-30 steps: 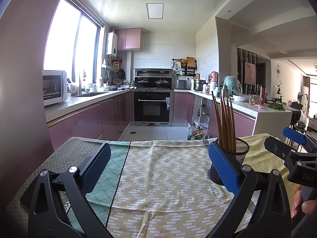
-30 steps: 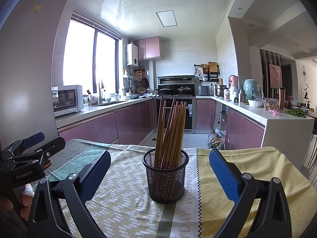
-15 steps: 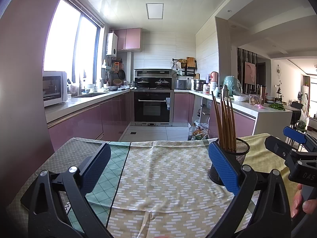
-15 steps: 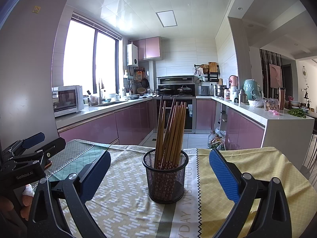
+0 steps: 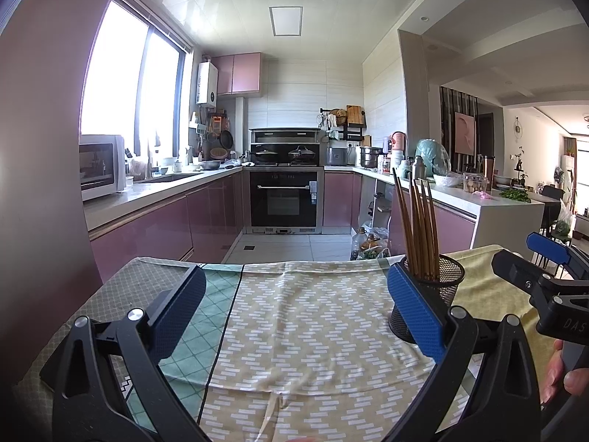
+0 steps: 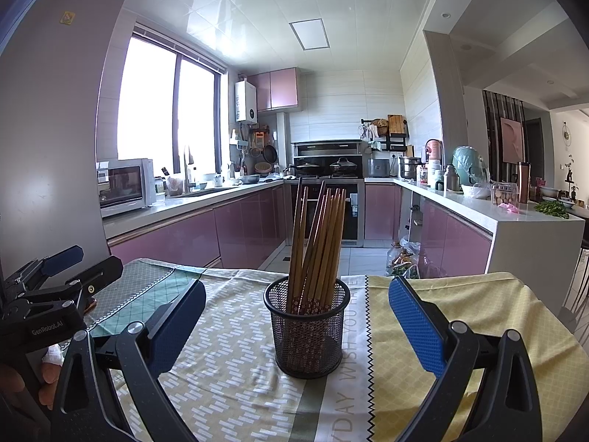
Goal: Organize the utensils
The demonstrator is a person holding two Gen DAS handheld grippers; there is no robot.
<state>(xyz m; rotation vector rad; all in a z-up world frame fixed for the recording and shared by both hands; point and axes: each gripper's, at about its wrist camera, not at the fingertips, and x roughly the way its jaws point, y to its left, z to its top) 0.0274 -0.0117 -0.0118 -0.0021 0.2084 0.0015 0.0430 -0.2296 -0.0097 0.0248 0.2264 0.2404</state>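
On the table, a patchwork tablecloth (image 6: 235,379) is covering pretty much everything, with green diamond print on the left, beige brick pattern in the middle and yellow on the right. The right gripper (image 6: 294,316) is hovering low over it with its blue-padded fingers spread wide, nothing between them except open air in front of the holder. The left gripper (image 5: 294,309) is doing the same thing further left, jaws gaping wide and gripping nothing, pointing at bare beige cloth. Each gripper is poking into the edge of the other's view. The black mesh holder (image 6: 306,326) is standing upright on the cloth right where the beige meets a white strip with printed lettering, sitting centered ahead of the right gripper and off beside the left gripper's right finger. The wooden chopsticks (image 6: 318,243) are standing bundled in it, leaning and fanning out a bit at the top.
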